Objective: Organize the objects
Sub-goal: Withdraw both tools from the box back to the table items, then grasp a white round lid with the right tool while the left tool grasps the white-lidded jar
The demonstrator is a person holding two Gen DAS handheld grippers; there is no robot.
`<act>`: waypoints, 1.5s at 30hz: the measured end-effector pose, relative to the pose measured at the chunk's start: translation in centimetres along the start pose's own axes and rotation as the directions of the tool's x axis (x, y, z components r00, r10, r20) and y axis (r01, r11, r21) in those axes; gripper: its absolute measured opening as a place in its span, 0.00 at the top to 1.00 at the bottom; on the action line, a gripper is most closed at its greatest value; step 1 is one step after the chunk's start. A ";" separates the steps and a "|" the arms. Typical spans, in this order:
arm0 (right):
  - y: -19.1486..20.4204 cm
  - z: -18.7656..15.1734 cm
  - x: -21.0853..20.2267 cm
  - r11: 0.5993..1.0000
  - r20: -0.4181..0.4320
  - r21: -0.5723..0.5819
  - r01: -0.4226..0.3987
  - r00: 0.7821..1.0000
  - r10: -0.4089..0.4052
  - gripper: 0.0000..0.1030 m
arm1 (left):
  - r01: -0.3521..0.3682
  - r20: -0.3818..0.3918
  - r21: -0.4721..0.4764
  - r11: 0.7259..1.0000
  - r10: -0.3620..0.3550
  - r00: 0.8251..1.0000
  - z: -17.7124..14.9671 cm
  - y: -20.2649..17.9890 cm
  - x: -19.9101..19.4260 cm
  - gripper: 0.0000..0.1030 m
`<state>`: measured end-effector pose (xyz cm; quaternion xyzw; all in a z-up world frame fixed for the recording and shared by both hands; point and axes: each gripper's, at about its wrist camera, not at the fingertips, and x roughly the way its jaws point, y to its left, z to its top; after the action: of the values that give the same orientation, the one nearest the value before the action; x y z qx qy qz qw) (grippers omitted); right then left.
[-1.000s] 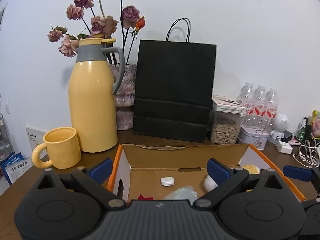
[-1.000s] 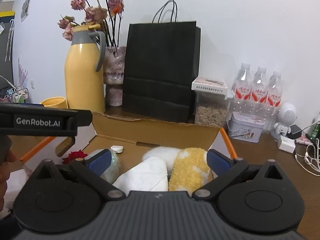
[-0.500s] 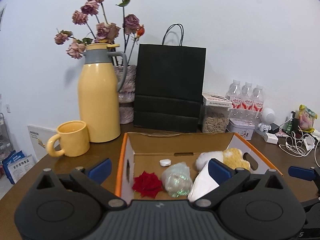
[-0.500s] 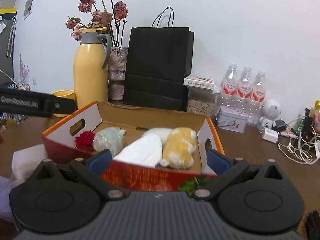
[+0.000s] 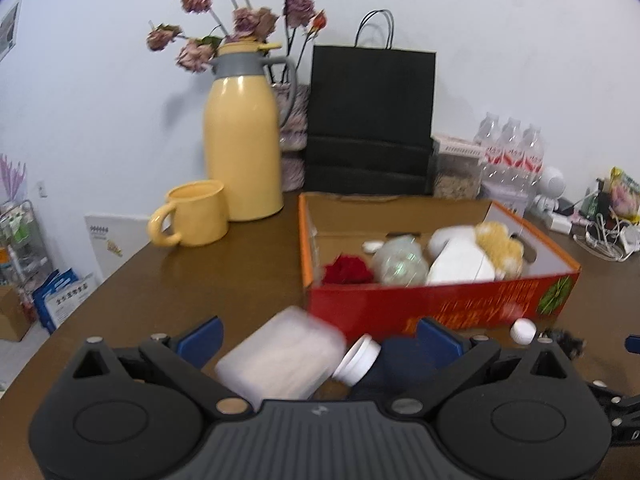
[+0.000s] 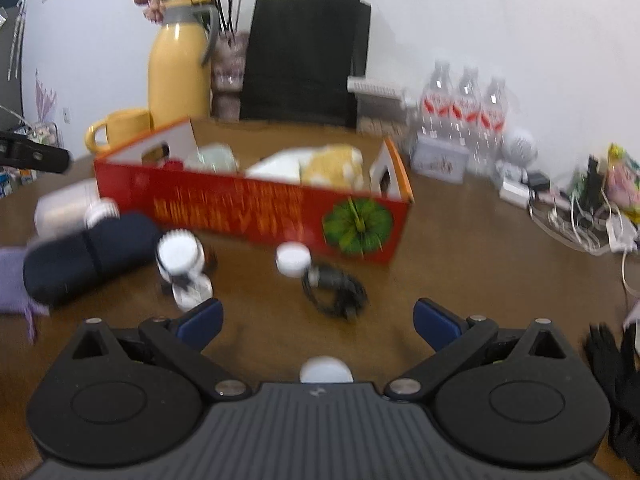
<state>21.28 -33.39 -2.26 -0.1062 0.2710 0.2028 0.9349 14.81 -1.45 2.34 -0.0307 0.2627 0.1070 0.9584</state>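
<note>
A red cardboard box (image 5: pixel 440 306) (image 6: pixel 256 212) with an orange rim stands on the brown table. It holds a red flower (image 5: pixel 347 270), a clear crumpled ball (image 5: pixel 398 264), a white pack and a yellow-white plush toy (image 5: pixel 498 246). In front of it lie a clear white-capped jar (image 5: pixel 280 362) (image 6: pixel 66 210), a dark blue roll (image 6: pixel 88 254), a small white robot toy (image 6: pixel 182 266), a white cap (image 6: pixel 293 259) and a black cable coil (image 6: pixel 336 288). My left gripper (image 5: pixel 318 340) hangs open over the jar. My right gripper (image 6: pixel 318 320) is open and holds nothing.
At the back stand a yellow thermos (image 5: pixel 242 140), a yellow mug (image 5: pixel 192 214), a vase of dried roses, a black paper bag (image 5: pixel 372 120), a jar of seeds and water bottles (image 6: pixel 466 108). Cables and chargers (image 6: pixel 580 216) clutter the right. Black gloves (image 6: pixel 616 364) lie near right.
Both grippers have pulled back from over the box toward the table's near side. The loose items in front of the box have come into view. Both stay open.
</note>
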 end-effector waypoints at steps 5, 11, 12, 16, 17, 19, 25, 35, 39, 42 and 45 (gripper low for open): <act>-1.0 -1.7 0.1 1.000 -0.061 0.018 -0.005 0.998 0.006 0.00 | -0.021 -0.027 -0.009 1.000 0.021 0.999 -1.7 1.7 -1.0 0.00; -1.3 -2.7 0.3 0.998 -0.077 0.052 -0.033 0.996 0.037 0.26 | -0.041 -0.054 -0.040 0.998 0.039 0.998 -2.8 3.7 -1.5 0.00; -1.3 -2.7 0.3 0.997 -0.076 0.056 -0.044 0.996 0.049 0.38 | -0.044 -0.060 -0.045 0.998 0.041 0.997 -2.9 4.0 -1.4 0.00; -1.0 -2.8 -0.2 0.995 -0.053 0.056 -0.077 0.995 0.080 0.72 | -0.048 -0.081 -0.059 0.997 0.043 0.996 -3.4 4.7 -1.1 0.00; -0.9 -2.8 -0.3 0.996 -0.052 0.051 -0.078 0.995 0.081 0.72 | -0.045 -0.087 -0.062 0.997 0.039 0.995 -3.6 4.9 -1.0 0.00; -0.6 -2.7 -0.4 0.996 -0.049 0.037 -0.077 0.996 0.079 0.72 | -0.035 -0.096 -0.072 0.997 0.028 0.995 -3.9 5.0 -0.8 0.00; -0.4 -2.6 -0.3 0.998 -0.050 0.034 -0.057 0.997 0.058 0.72 | 0.029 -0.106 -0.135 0.990 -0.044 0.993 -4.7 5.3 0.0 0.12; -0.6 -2.6 -0.3 0.998 -0.053 0.045 -0.046 0.997 0.048 0.71 | 0.085 -0.119 -0.256 0.963 -0.119 0.986 -4.8 4.3 1.2 0.37; -0.6 -2.6 -0.3 0.998 -0.053 0.045 -0.046 0.997 0.049 0.71 | 0.075 -0.148 -0.346 0.935 -0.134 0.980 -4.7 4.6 1.8 0.38; -0.7 -2.6 -0.3 0.998 -0.053 0.045 -0.047 0.997 0.049 0.71 | 0.069 -0.166 -0.396 0.915 -0.145 0.975 -4.7 4.8 1.9 0.44; -0.7 -2.6 -0.3 0.998 -0.053 0.045 -0.046 0.997 0.049 0.71 | 0.084 -0.167 -0.435 0.897 -0.172 0.971 -4.7 4.9 1.7 0.65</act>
<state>20.12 -34.91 -4.19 -0.0847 0.3030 0.2161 0.9243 12.79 3.08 -2.54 -0.2665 0.3260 0.0946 0.9021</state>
